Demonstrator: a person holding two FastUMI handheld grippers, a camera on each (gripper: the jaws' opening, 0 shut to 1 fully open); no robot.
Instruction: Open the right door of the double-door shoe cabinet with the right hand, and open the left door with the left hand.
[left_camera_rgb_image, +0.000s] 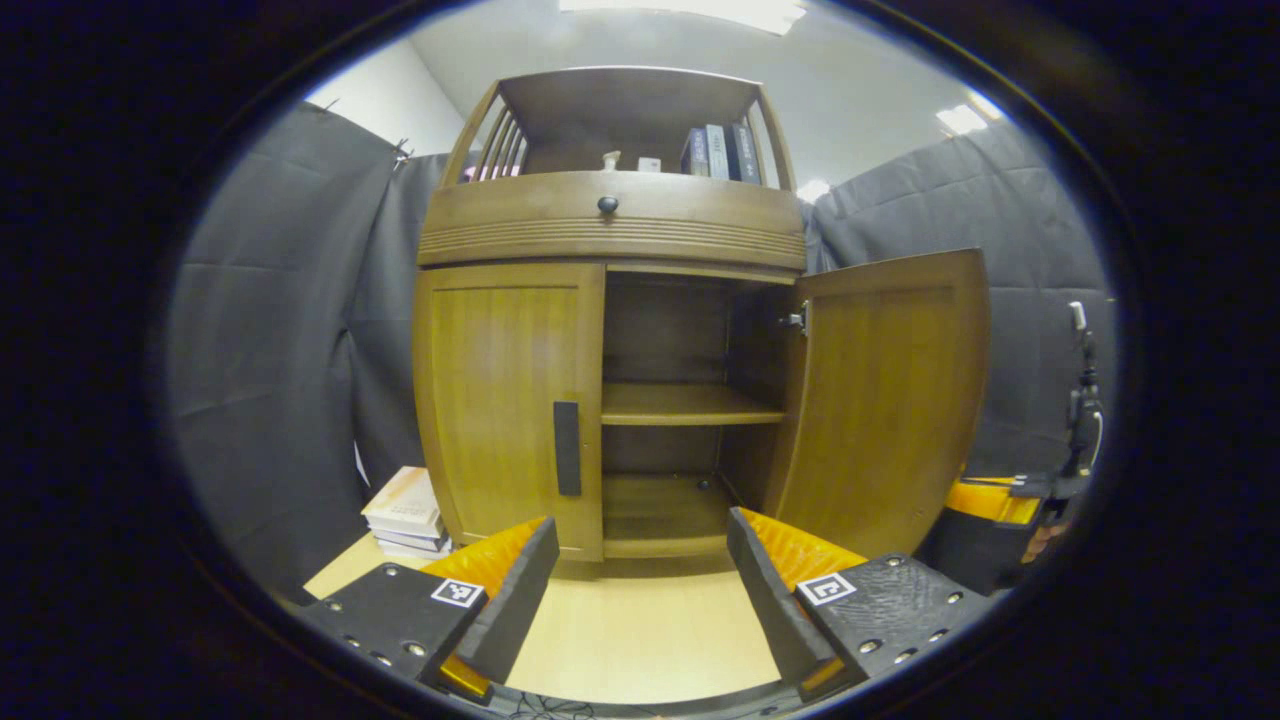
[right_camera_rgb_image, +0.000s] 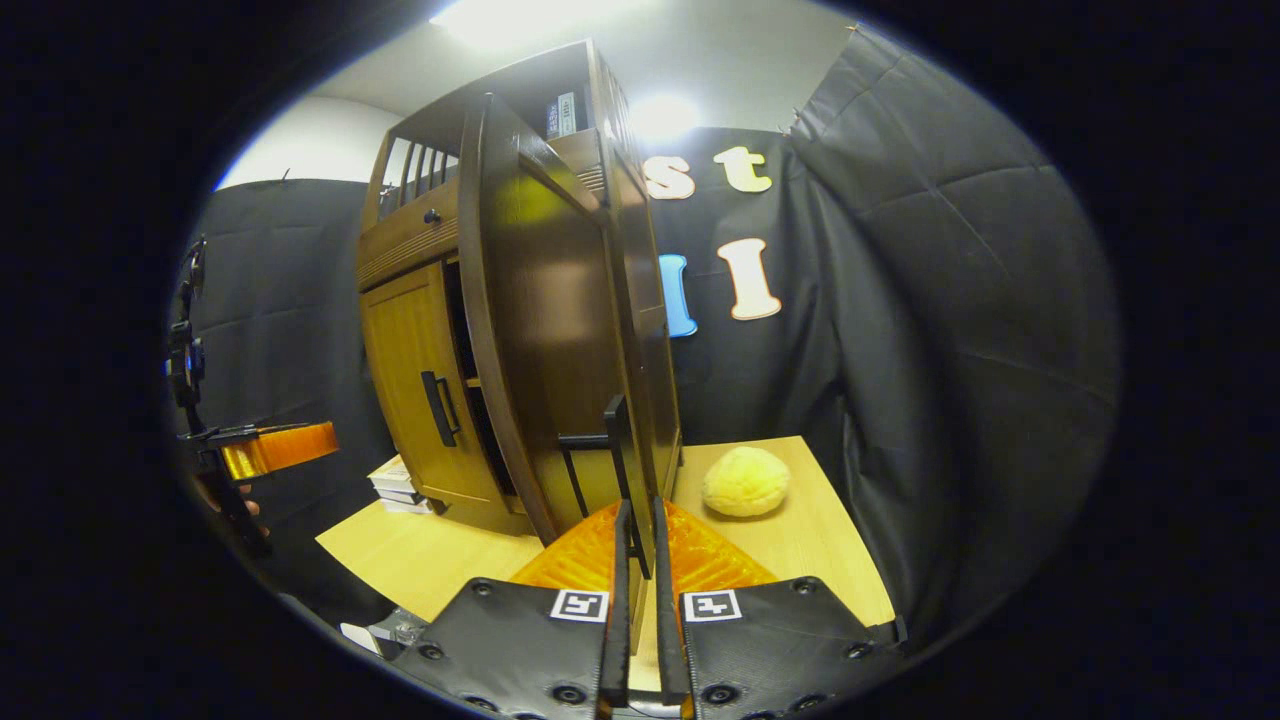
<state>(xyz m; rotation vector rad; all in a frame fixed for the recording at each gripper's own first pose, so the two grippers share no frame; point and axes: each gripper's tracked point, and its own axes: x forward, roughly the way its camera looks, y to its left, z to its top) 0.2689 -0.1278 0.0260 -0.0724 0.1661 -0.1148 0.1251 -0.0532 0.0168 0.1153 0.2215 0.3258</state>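
Left gripper view takes in the wooden shoe cabinet (left_camera_rgb_image: 610, 240) standing on a pale table (left_camera_rgb_image: 640, 630). From the left: a stack of books (left_camera_rgb_image: 405, 515) lies beside the cabinet's foot; the left door (left_camera_rgb_image: 505, 400) is closed, its dark vertical handle (left_camera_rgb_image: 567, 448) near the inner edge; the right door (left_camera_rgb_image: 885, 400) is swung wide, showing a bare middle shelf (left_camera_rgb_image: 690, 403). On the top shelf stand more books (left_camera_rgb_image: 720, 152), spine lettering too small to read. The left gripper (left_camera_rgb_image: 640, 570) hangs short of the cabinet, fingers spread wide with nothing between them. At far right the right gripper (left_camera_rgb_image: 1000, 500) sits behind the open door.

Right gripper view looks along the open door's edge. The left gripper (right_camera_rgb_image: 265, 450) shows at far left. The right gripper (right_camera_rgb_image: 638, 560) has its fingers nearly together at the door's handle (right_camera_rgb_image: 600, 440); I cannot tell whether they pinch it. A round yellowish bun (right_camera_rgb_image: 745, 481) rests on the table to the right.
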